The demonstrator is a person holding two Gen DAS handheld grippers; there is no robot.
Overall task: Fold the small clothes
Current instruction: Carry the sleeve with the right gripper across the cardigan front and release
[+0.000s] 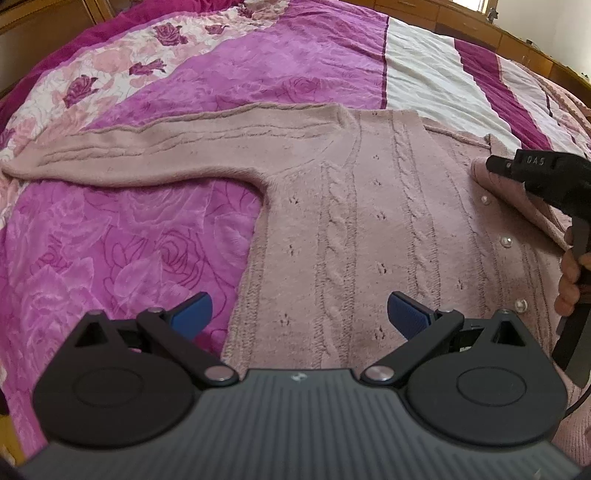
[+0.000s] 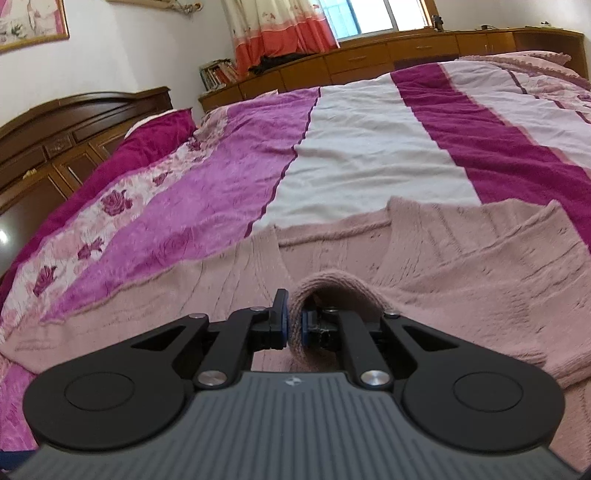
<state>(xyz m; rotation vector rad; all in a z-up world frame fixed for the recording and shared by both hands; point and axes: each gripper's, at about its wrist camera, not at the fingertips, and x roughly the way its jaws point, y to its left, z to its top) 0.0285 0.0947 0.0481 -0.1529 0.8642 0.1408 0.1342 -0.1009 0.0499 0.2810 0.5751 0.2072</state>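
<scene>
- Where the bed (image 1: pixel 129 236) carries its rose-patterned magenta, pink and white bedspread (image 2: pixel 369 147), a dusty-pink cable-knit cardigan (image 1: pixel 369 221) lies spread flat, front side up.
- Cardigan, left-wrist view: body fills the centre; one sleeve (image 1: pixel 147 147) stretches flat toward 9 o'clock; pearl-like buttons (image 1: pixel 506 242) run in a line near 3 o'clock.
- Left gripper (image 1: pixel 299 314): jaws spread wide apart, nothing between the blue pads (image 1: pixel 194 315); it hangs over the cardigan's lower side edge, at 6 o'clock in its own view. Contact with the knit cannot be told.
- Right gripper (image 2: pixel 293 326): jaws drawn together and clamped on a ribbed sleeve cuff (image 2: pixel 332 291), which arches up and over the right-hand finger, lifted off the body of the garment.
- Same gripper in the left-wrist view (image 1: pixel 496 166), at 3 o'clock, with a hand (image 1: pixel 570 280) on its handle and pink knit draped beneath its tip.
- Surroundings, right-wrist view: dark wooden headboard (image 2: pixel 74 125) at 9 o'clock; low wooden cabinets (image 2: pixel 388 59) at 12 o'clock; window (image 2: pixel 373 16) with floral curtain (image 2: pixel 273 29) above them.
</scene>
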